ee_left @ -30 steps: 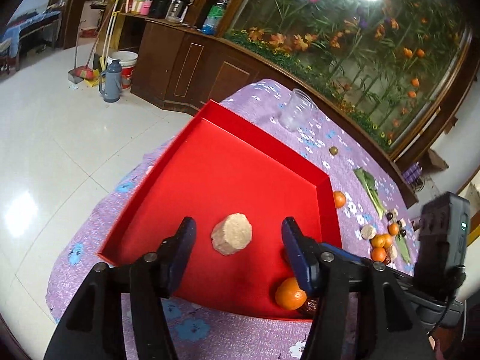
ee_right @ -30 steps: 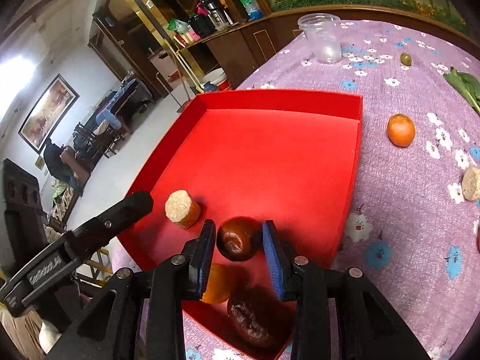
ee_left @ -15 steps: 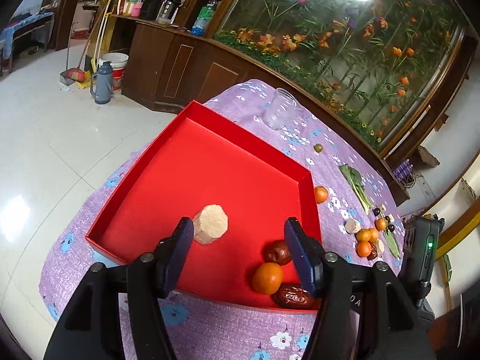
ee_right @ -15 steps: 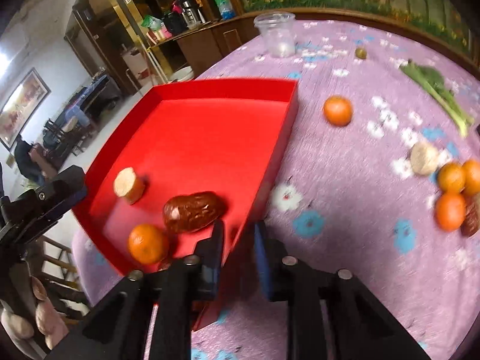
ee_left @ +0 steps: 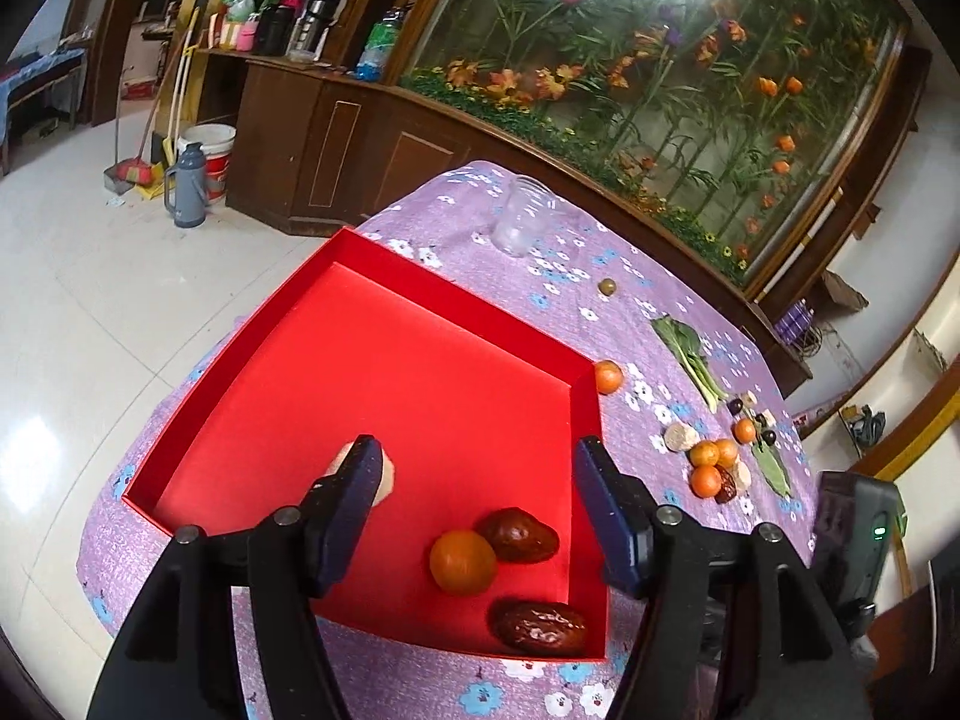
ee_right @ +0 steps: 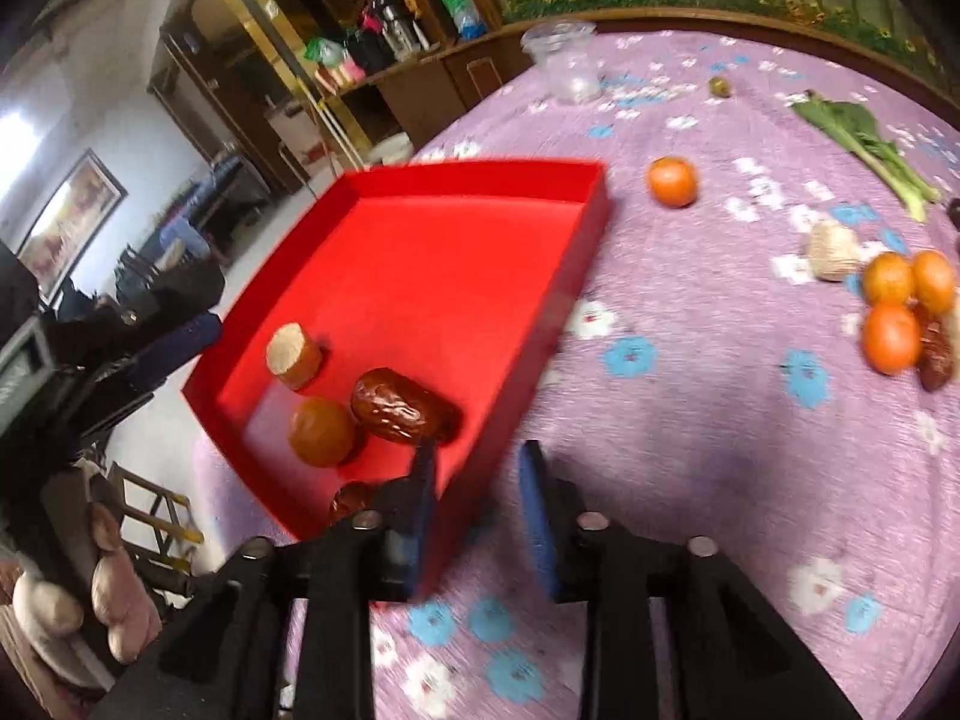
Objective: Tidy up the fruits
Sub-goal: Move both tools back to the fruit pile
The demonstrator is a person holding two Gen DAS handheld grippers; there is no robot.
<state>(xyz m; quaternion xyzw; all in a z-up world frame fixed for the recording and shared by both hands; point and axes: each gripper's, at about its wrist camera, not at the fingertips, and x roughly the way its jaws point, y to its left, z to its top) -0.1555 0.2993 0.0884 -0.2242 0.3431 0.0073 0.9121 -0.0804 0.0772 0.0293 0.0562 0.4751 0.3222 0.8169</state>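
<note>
My left gripper [ee_left: 477, 495] fills the bottom of the left view, its blue-padded jaws spread wide with nothing between them. It hangs over the near part of a red tray [ee_left: 456, 306] that takes up the middle of the frame, on a purple flowered tablecloth [ee_left: 600, 294]. In the tray's lower right corner lie an orange [ee_left: 462, 561], a brown date [ee_left: 517, 534] touching it, and a second, wrinkled date [ee_left: 540, 628] against the near wall. A pale cut chunk [ee_left: 387, 476] peeks out from behind my left finger.

At the right of that view, well outside the tray, sits a cluster of oranges [ee_left: 708, 462]. One loose orange [ee_left: 608, 376] lies just beside the tray's far right corner. A leafy green [ee_left: 690, 354] lies above the cluster, and a clear plastic cup [ee_left: 522, 222] stands near the top centre.

My right gripper [ee_right: 477, 519] shows at the bottom of the blurred right view, jaws partly parted and holding nothing. It straddles the tray's near corner [ee_right: 456, 516], one finger inside, one over the cloth.
</note>
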